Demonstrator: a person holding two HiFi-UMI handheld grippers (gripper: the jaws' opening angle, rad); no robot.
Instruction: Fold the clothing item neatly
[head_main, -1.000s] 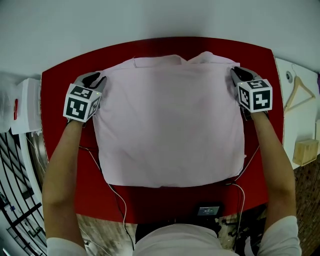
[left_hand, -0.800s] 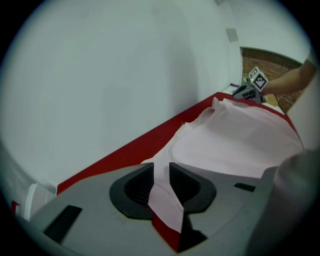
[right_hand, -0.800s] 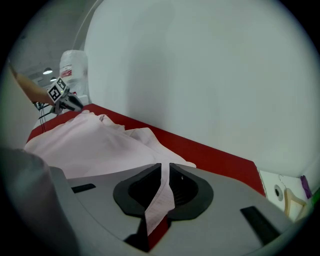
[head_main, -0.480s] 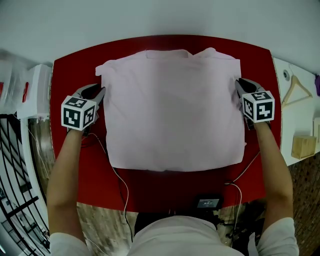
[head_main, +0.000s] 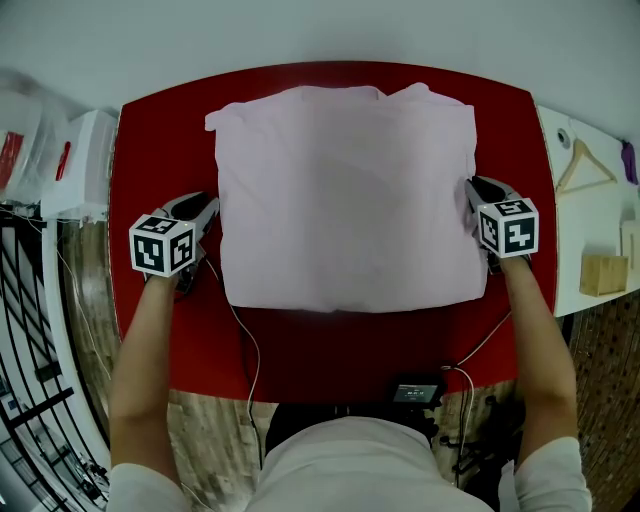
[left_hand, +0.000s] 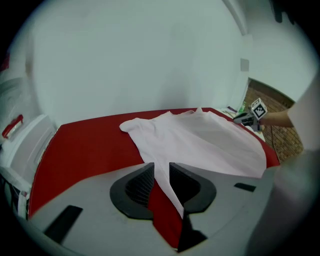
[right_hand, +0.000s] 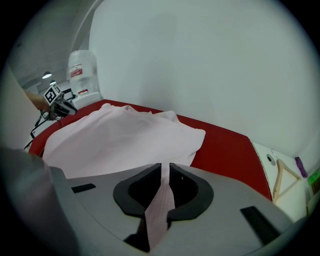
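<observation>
Both side edges likely suit gripping this limp, light shirt (head_main: 345, 195).
Right gripper (head_main: 471, 187) pinches one; left gripper (head_main: 207, 204) has jaws slightly apart.

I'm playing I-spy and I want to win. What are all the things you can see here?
shirt: one, pale pink, flat on the table
table: one, red, middle
hanger: one, wooden, on the white top at the right
block: one, wooden, near the hanger
bin: one, white, left of the table
bottle: one, clear with a red label, by the bin
cables: two, light, crossing the table's near edge
screen: one, black, at the near edge
rack: one, dark wire, far left
left claw: one, grey, open, just left of the shirt
right claw: one, grey, shut on the shirt's right edge
arms: two, white-sleeved, one behind each claw
</observation>
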